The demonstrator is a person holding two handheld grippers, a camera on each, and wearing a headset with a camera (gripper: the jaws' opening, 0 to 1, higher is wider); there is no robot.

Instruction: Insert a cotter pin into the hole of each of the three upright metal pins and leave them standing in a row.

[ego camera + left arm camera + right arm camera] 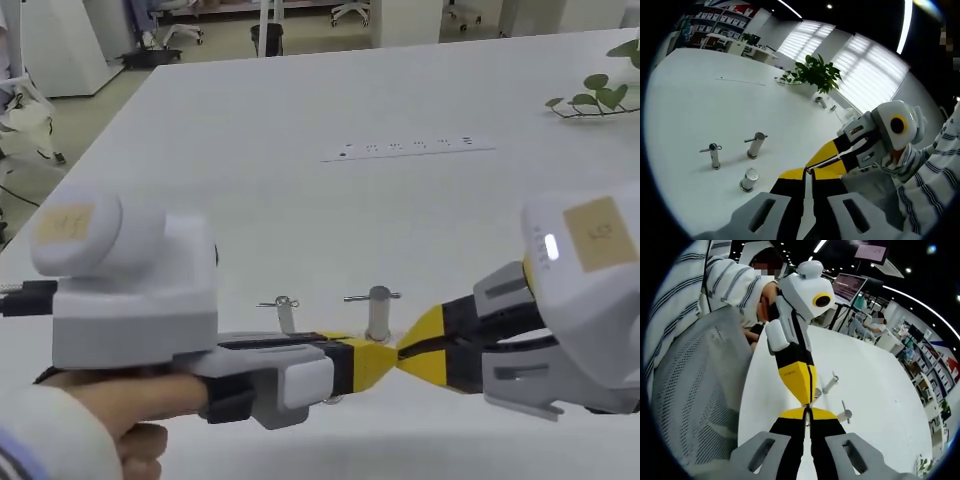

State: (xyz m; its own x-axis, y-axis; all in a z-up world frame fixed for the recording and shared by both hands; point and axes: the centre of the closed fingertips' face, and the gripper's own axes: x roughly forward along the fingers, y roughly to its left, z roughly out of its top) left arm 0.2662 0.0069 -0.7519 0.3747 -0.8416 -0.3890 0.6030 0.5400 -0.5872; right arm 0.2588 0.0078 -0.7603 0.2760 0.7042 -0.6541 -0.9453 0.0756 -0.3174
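Risk: fumbled handover. Both the left hand-held gripper (807, 175) and right hand-held gripper (809, 416) are pinched together, tips touching at frame centre; can't tell if a cotter pin sits between. Lower left on the table (700, 100) stands 1 bare metal pin (748, 180); a stray swing could topple it.

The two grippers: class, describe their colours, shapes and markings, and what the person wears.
The left gripper and right gripper have white-and-grey boxy bodies with tan square labels on top. The tongs are black, turning yellow at the tips. The sleeve is white with dark stripes.
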